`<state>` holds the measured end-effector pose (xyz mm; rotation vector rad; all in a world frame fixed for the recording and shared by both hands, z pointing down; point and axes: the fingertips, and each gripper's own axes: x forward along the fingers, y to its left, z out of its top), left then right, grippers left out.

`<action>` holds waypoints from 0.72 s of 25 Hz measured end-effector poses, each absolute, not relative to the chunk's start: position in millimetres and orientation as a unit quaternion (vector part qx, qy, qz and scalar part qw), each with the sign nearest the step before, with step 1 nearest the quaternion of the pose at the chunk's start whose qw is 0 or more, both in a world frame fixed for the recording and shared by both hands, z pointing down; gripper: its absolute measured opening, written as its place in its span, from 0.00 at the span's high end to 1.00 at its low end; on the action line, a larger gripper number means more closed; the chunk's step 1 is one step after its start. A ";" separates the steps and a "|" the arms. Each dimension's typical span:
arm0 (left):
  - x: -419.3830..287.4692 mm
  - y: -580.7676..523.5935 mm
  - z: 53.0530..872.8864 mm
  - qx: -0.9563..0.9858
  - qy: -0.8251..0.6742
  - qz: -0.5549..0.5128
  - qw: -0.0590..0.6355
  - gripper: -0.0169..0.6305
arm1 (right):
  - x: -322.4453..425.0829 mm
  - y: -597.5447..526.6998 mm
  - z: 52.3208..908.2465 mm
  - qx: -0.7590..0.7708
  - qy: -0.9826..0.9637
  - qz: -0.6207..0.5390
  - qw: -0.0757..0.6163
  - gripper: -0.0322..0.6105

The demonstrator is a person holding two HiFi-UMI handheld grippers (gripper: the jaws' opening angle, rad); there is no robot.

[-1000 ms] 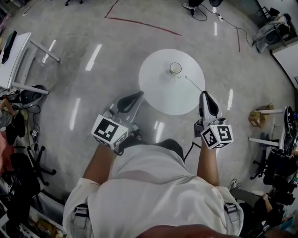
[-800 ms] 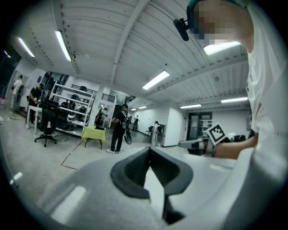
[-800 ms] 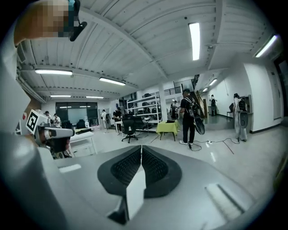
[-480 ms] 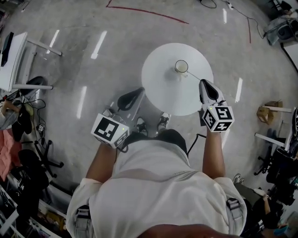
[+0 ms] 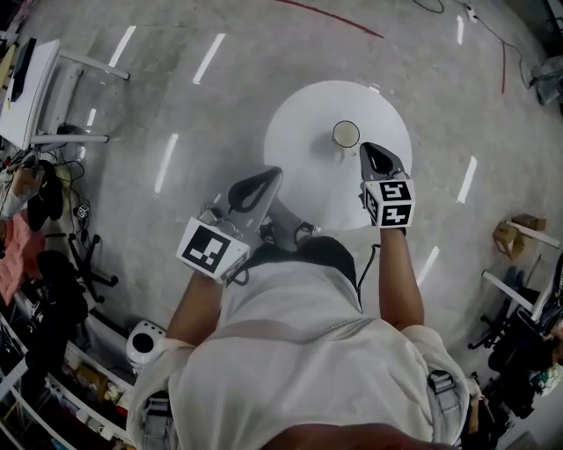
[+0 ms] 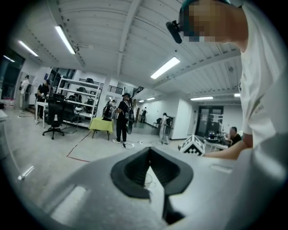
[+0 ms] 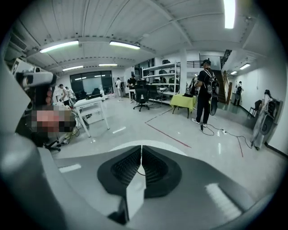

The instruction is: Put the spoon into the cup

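A small white cup [image 5: 346, 134] stands upright near the middle of the round white table [image 5: 303, 132]. No spoon shows in any view; the spot to the right of the cup is covered by my right gripper [image 5: 368, 148]. That gripper is over the table, its shut tips just right of and nearer than the cup. My left gripper [image 5: 274, 172] is shut too, its tips at the table's near left rim. In the left gripper view the jaws [image 6: 150, 149] meet with white table surface behind them. The right gripper view shows its jaws [image 7: 141, 147] closed, nothing clearly between them.
The table stands alone on a glossy grey floor with red tape lines [image 5: 330, 18]. Office chairs and clutter [image 5: 53, 299] line the left side, a white desk [image 5: 35, 79] is at the far left. People stand far off in the room [image 7: 204, 90].
My right gripper has moved forward and left, from the table's right rim to beside the cup, covering where the spoon lay. The left gripper has come up to the table's rim.
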<state>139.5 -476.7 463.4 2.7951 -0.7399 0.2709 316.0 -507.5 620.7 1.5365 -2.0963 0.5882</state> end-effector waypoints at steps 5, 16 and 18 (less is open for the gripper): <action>160.3 -494.9 479.4 0.949 -0.268 0.106 0.125 0.97 | 315.5 -528.0 667.2 0.536 -0.773 0.204 0.273 0.93; 163.6 -507.8 498.5 0.942 -0.277 0.117 0.148 0.97 | 309.0 -545.6 710.4 0.518 -0.771 0.215 0.301 0.92; 163.4 -509.5 500.4 0.942 -0.276 0.116 0.150 0.97 | 308.6 -544.8 714.9 0.517 -0.770 0.216 0.305 0.92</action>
